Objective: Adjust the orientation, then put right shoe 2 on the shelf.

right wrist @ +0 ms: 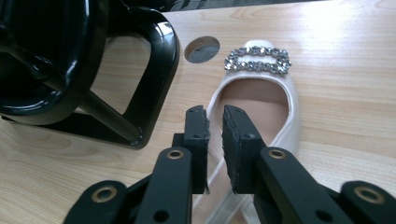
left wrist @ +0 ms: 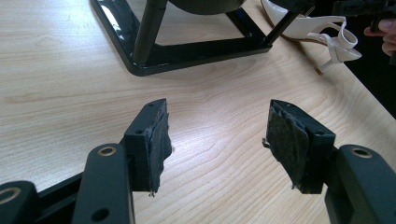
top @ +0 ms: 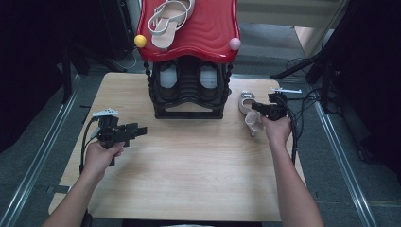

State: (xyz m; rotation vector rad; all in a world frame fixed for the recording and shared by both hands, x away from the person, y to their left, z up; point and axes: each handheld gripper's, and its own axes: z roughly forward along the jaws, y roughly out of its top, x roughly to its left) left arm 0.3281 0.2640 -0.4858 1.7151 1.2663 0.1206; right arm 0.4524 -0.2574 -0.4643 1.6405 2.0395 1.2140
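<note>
A pale shoe [top: 249, 109] lies on the wooden table [top: 189, 165], right of the middle of the high view, just beside the black shoe rack [top: 189, 92]. Its mate [top: 169, 19] sits on the rack's red top shelf [top: 208, 33], at the top of that view. So it looks like the shoe on the table is meant to go up there too.

The right gripper [right wrist: 215, 122] is down over the shoe, near its thin strap [right wrist: 219, 175]. Its jaws are almost together, with only a small gap between them. I cannot tell for sure if they pinch the strap yet. The shiny buckle [right wrist: 258, 59] at the toe points away from the gripper, so the hold is at the back of the shoe.

The left gripper [left wrist: 217, 140] waits at the left of the high view. Its jaws are wide apart with nothing between them, likely ready to help.
</note>
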